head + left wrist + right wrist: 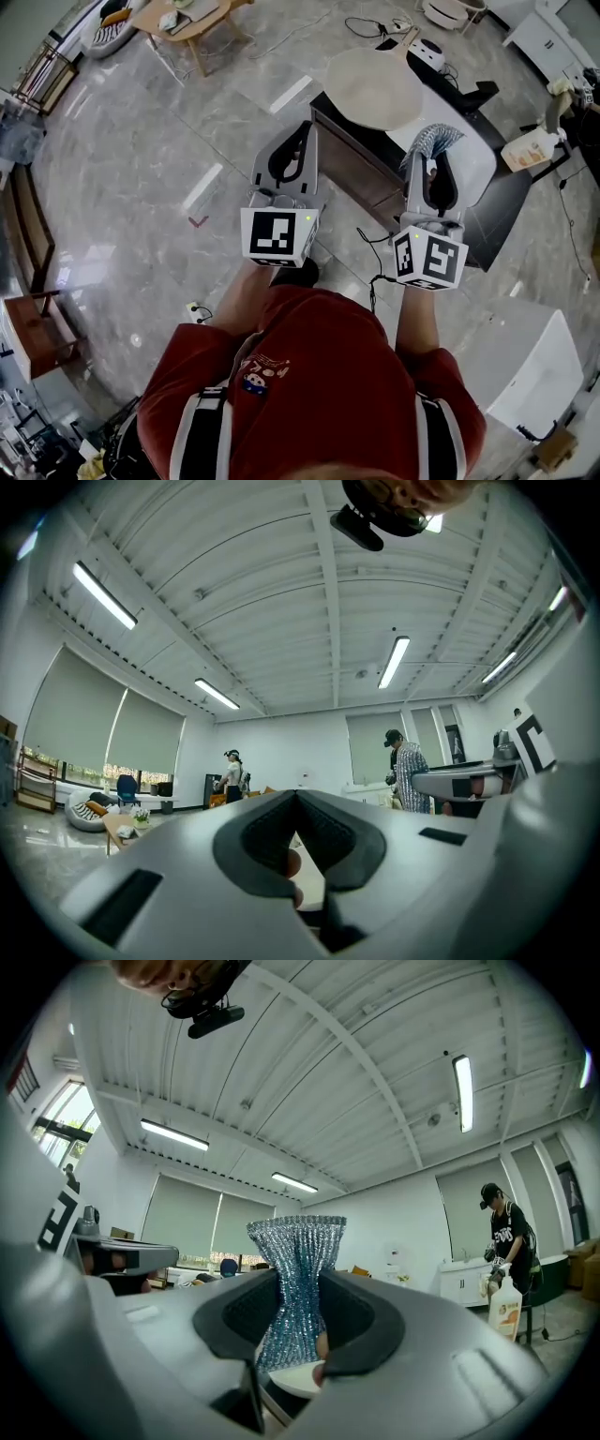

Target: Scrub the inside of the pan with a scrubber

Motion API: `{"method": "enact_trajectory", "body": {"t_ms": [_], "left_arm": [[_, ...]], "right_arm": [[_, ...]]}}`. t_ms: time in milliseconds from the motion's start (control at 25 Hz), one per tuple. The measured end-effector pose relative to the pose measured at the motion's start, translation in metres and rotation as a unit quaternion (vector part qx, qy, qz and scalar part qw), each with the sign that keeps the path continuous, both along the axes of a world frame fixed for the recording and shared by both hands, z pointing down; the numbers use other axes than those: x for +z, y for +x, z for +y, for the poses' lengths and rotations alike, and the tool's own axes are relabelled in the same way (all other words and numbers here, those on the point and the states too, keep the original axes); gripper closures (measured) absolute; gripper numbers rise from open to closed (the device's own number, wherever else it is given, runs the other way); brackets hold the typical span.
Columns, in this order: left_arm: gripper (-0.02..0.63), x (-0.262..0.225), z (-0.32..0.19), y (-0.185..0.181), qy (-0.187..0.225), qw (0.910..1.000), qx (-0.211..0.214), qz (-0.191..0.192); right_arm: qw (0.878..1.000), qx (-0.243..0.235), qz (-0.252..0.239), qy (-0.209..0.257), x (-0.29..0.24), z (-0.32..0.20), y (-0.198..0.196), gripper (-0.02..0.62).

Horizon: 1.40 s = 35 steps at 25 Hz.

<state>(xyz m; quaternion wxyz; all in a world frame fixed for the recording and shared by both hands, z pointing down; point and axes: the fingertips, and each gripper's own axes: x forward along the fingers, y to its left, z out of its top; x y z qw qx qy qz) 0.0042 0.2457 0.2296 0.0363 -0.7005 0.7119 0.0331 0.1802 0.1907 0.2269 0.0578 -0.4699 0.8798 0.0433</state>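
A round cream-coloured pan (375, 86) lies on the black table (506, 211) ahead of me, its handle pointing away. My right gripper (433, 157) is held up short of the pan, shut on a silvery mesh scrubber (432, 139). In the right gripper view the scrubber (298, 1246) stands pinched between the dark pads (361, 1312) of that gripper (298, 1288), fanning out above them. My left gripper (306, 131) is beside it to the left, over the floor, and holds nothing. In its own view the left gripper (296, 799) has its jaws closed tip to tip.
A white box (473, 155) and a soap bottle (530, 150) sit on the black table. Another white box (534, 375) stands at the lower right, a wooden table (187, 19) far back, a wooden chair (33, 328) at left. People (405, 771) (506, 1237) stand across the room.
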Motion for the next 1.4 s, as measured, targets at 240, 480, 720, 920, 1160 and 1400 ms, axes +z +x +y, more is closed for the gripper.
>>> {"method": "enact_trajectory", "body": {"t_ms": [240, 480, 720, 920, 1160, 1400], "left_arm": [[0.601, -0.007, -0.048, -0.039, 0.003, 0.9995, 0.030, 0.008], [0.601, -0.005, -0.084, -0.060, 0.006, 0.9983, 0.057, 0.012], [0.601, -0.001, -0.117, -0.059, -0.001, 0.9969, 0.078, 0.009], [0.601, 0.005, -0.155, -0.053, -0.001, 0.9960, 0.090, 0.000], [0.601, 0.006, -0.215, -0.046, -0.009, 0.9937, 0.112, -0.011], [0.601, 0.014, -0.277, -0.021, -0.018, 0.9902, 0.136, -0.026]], "right_arm": [[0.999, 0.020, 0.023, -0.017, -0.001, -0.037, -0.039, 0.459], [0.998, 0.041, 0.031, -0.022, -0.001, -0.066, -0.061, 0.460], [0.997, 0.065, 0.027, -0.029, 0.004, -0.093, -0.055, 0.462], [0.996, 0.075, 0.020, -0.036, 0.017, -0.127, -0.048, 0.462], [0.994, 0.094, 0.006, -0.049, 0.028, -0.182, -0.040, 0.462], [0.991, 0.112, 0.008, -0.071, 0.047, -0.234, -0.018, 0.462]]}}
